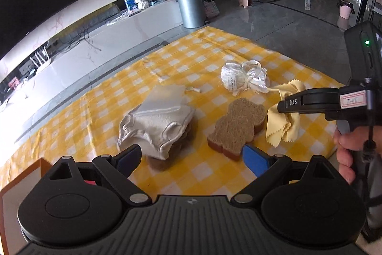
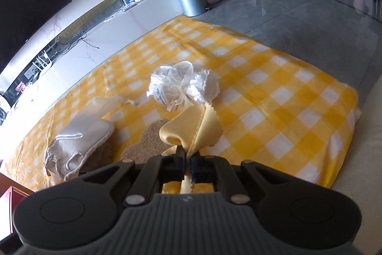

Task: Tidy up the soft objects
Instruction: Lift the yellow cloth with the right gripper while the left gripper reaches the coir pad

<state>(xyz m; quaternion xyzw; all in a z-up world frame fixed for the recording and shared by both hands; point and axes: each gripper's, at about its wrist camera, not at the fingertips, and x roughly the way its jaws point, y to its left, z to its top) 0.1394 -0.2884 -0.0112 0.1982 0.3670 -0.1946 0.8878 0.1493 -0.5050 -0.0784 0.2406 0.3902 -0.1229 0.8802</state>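
One cloth held: right gripper (image 2: pixel 188 160) jaws clenched on yellow cloth (image 2: pixel 191 128), hanging below.
Left gripper (image 1: pixel 191 155) jaws released; bear-shaped sponge (image 1: pixel 238 126) just ahead, right of centre, long axis running away.

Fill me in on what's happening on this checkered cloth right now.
A person is sorting soft items with two handheld grippers. The right gripper is shut on a yellow cloth, lifting it off the yellow checkered cloth. The left gripper is open and holds nothing, near the bear-shaped sponge and the white pouch. A crumpled plastic bag lies behind.
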